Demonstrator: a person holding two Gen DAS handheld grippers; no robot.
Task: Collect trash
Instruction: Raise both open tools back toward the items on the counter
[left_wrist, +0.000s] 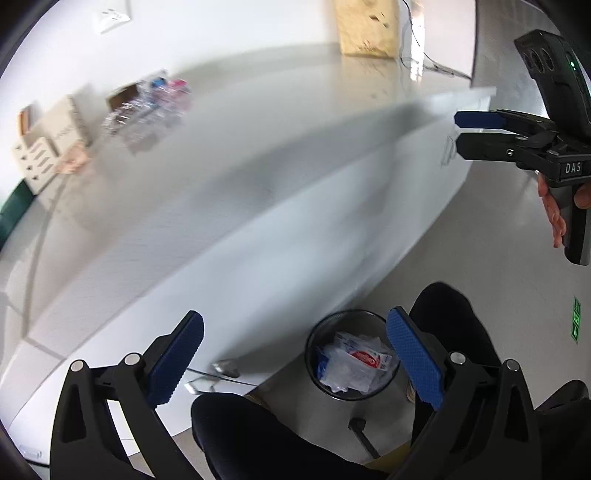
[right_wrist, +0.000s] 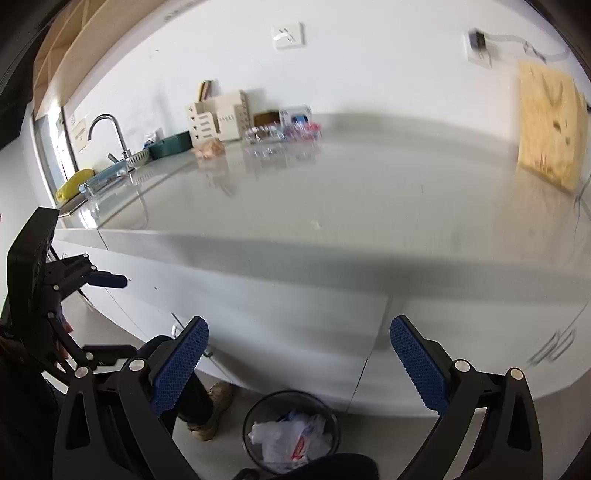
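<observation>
A black mesh waste bin (left_wrist: 314, 332) (right_wrist: 255, 410) stands on the floor in front of the white cabinets. It holds clear plastic bags and a red-and-white wrapper (left_wrist: 354, 362) (right_wrist: 291, 439). My left gripper (left_wrist: 295, 321) hangs open and empty above the bin, and also shows at the left of the right wrist view (right_wrist: 118, 315). My right gripper (right_wrist: 299, 325) is open and empty too, held at the counter's edge, and appears at the upper right of the left wrist view (left_wrist: 460, 131). Crumpled clear plastic bottles (left_wrist: 147, 107) (right_wrist: 280, 133) lie at the back of the grey countertop (left_wrist: 258, 129) (right_wrist: 332, 192).
A pinkish crumpled lump (right_wrist: 210, 147), a beige organiser (right_wrist: 218, 118), a green tub (right_wrist: 171, 144) and a sink with a faucet (right_wrist: 110, 136) line the back left. A wooden board (right_wrist: 546, 125) leans at the right. The person's dark trouser legs (left_wrist: 447, 321) and shoe (right_wrist: 214, 406) flank the bin.
</observation>
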